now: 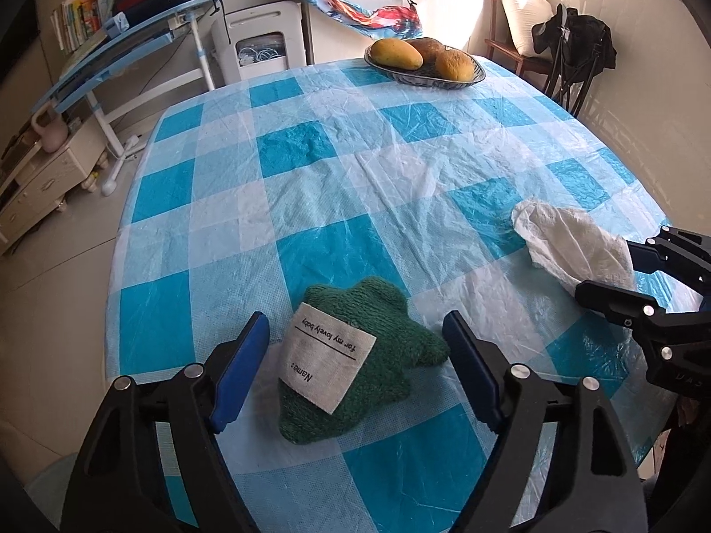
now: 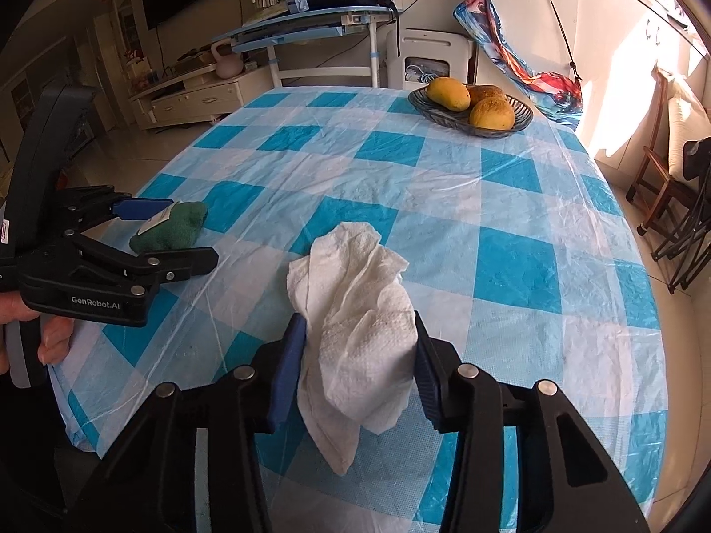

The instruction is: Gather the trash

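Observation:
A crumpled white paper towel [image 2: 355, 293] lies on the blue-and-white checked tablecloth [image 2: 444, 204] near the front edge. My right gripper [image 2: 359, 371] is shut on it, both blue pads pressing its sides. In the left wrist view the paper towel [image 1: 569, 240] and the right gripper [image 1: 604, 266] show at the right edge. A green knitted piece [image 1: 386, 315] with a white "Name:" label lies between the jaws of my left gripper [image 1: 355, 368], which stands open around it, the pads close to its sides. From the right wrist view, the left gripper [image 2: 191, 231] straddles the green piece [image 2: 177, 231].
A dark bowl [image 2: 526, 117] with three yellow-brown fruits stands at the table's far side, also seen as the bowl [image 1: 440, 84]. A hand [image 2: 53, 337] holds the left gripper's handle. A wooden chair [image 2: 657, 169] stands at the right; a blue desk and a low cabinet stand beyond the table.

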{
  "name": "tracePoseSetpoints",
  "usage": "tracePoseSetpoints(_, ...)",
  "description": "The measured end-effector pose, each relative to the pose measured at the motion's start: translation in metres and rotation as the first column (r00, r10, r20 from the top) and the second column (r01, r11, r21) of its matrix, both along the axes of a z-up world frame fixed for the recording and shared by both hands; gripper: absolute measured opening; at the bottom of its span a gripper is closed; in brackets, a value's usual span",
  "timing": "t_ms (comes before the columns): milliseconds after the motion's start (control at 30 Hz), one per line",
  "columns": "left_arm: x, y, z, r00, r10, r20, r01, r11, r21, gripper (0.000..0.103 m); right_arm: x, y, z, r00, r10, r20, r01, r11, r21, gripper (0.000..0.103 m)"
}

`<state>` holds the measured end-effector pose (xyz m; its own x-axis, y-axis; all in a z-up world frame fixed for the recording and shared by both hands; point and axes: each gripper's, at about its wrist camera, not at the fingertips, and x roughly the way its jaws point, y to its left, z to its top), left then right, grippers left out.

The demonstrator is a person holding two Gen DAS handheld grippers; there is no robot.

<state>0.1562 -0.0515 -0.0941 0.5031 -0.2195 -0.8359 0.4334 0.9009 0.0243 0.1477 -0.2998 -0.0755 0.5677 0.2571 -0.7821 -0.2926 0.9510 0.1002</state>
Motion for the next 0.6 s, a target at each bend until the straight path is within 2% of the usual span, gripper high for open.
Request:
tracePoseSetpoints(100, -0.002, 0.000, 0.003, 1.000, -0.005, 0.008, 0.005, 1.000, -0.011, 0.048, 0.000, 0.000, 0.000, 1.000, 0.000, 0.000, 0.000, 1.000, 0.005, 0.028)
tracePoseSetpoints(167, -0.002, 0.000, 0.004, 1.000, -0.009, 0.009, 0.009, 1.000, -0.015, 0.043, 0.000, -0.001, 0.000, 1.000, -0.002, 0.001, 0.002, 1.000, 0.007, 0.025)
tracePoseSetpoints(367, -0.010, 0.003, 0.019, 0.999, -0.021, 0.042, 0.022, 0.999, -0.031, 0.040, -0.001, -0.005, -0.001, 1.000, -0.016, -0.016, 0.017, 0.998, 0.063, 0.017)
tracePoseSetpoints(600, -0.018, 0.039, 0.052, 0.996, 0.048, 0.078, -0.038, 0.991, -0.124, 0.038, -0.006, -0.007, 0.005, 1.000, -0.028, -0.002, 0.028, 0.992, 0.122, 0.012)
